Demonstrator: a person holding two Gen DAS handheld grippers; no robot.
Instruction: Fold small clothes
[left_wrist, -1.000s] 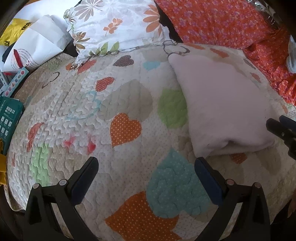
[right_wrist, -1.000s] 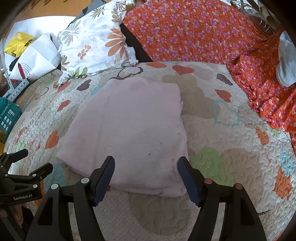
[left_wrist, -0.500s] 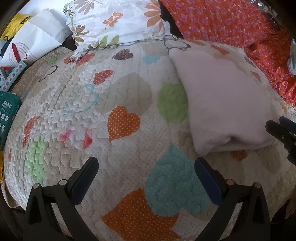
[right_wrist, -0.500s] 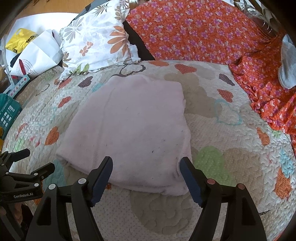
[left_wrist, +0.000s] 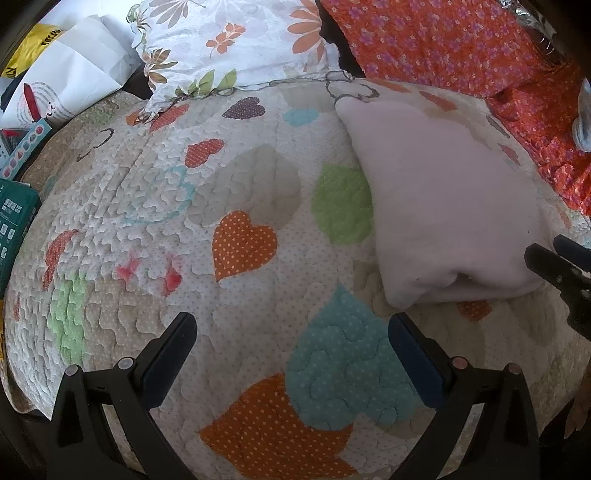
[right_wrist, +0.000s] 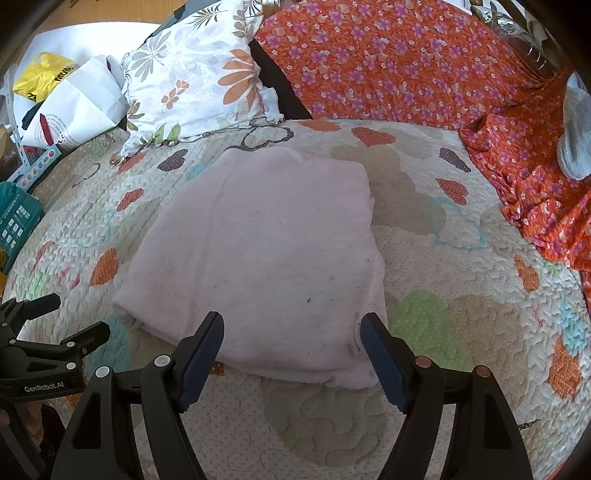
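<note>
A pale pink garment lies folded into a flat rectangle on the heart-patterned quilt. It also shows in the left wrist view at the right. My right gripper is open and empty, its jaws hovering at the garment's near edge. My left gripper is open and empty over bare quilt, left of the garment. The left gripper also shows at the lower left of the right wrist view, and the right gripper's fingers show at the right edge of the left wrist view.
A floral pillow lies at the back. Orange flowered fabric covers the back right. A grey cloth sits at the far right. White and yellow bags and a teal box lie at the left.
Both grippers have drifted slightly, so the garment sits a little lower in the right wrist view. Both stay open and the garment has not moved.
</note>
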